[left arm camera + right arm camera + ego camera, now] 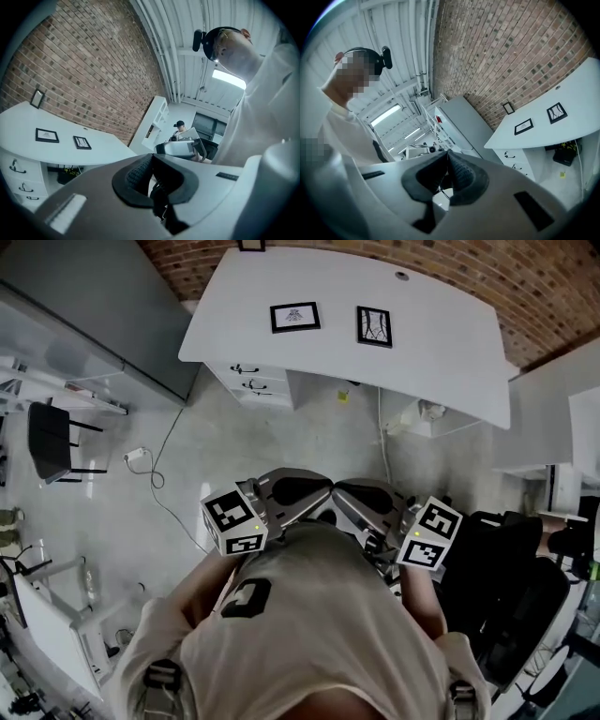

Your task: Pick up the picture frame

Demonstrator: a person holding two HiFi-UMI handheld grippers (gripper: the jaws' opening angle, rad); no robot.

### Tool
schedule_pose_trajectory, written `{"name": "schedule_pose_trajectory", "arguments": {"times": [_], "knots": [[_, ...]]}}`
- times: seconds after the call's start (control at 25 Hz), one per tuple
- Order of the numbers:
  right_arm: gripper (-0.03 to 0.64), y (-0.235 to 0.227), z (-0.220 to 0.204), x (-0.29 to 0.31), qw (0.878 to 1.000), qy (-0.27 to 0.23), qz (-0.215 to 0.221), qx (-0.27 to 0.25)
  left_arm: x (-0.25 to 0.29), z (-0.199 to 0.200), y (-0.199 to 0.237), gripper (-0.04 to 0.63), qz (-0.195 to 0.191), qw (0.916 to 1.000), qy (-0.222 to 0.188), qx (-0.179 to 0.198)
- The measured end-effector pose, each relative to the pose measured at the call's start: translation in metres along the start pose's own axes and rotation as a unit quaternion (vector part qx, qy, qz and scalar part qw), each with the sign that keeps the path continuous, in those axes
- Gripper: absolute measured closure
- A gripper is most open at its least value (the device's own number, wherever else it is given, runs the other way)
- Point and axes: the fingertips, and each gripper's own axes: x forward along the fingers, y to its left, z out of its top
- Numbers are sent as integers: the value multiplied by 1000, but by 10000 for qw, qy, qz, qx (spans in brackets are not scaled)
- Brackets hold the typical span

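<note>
The wall backed a white desk, and a stretch of floor lay between that desk and the person, who stood well apart from it. The step in hand therefore looked like the approach, with nothing grasped yet. Both tools were held near the chest, roughly level and pointing toward each other. The left gripper had its jaws closed together with nothing between them, and the right gripper was closed and empty too. Two frames lay flat on the desk, side by side but apart: the left frame and the right frame. A third frame stood at the far edge by the wall. The task did not say which one was meant, so the nearer flat pair seemed the likelier choice. To do this well, the person would probably need to walk up first, keeping clear of the cable on the floor, and spread one gripper's jaws before reaching. A flat frame likely offered only a thin edge. A low, level entry at its near side seemed best, with one jaw slipping under and the other over. The free gripper could hold the frame from sliding. A steep approach from above risked pushing it away or scraping the glass.
</note>
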Motion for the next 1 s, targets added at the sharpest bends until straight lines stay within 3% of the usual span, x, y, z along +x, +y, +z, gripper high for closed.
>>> {"name": "schedule_pose_trajectory", "arguments": {"times": [0.16, 0.4, 0.6, 0.72, 0.84, 1.0], "knots": [[611, -6, 12, 30, 9998, 123, 161, -22, -17, 16, 22, 592, -169, 9998, 38, -8], [611, -4, 35, 94, 9973, 407, 141, -602, -62, 49, 59, 592, 662, 9934, 472, 812], [611, 9, 37, 139, 9941, 542, 484, -806, -101, 64, 73, 594, 403, 9839, 793, 1548], [611, 12, 44, 156, 9941, 389, 646, -783, -115, 75, 80, 594, 299, 9819, 626, 1760], [611, 10, 51, 173, 9925, 336, 558, -1031, -126, 85, 93, 594, 466, 9778, 420, 1999], [611, 6, 60, 195, 9897, 398, 425, -1309, -138, 95, 111, 594, 432, 9822, 362, 1791]]}}
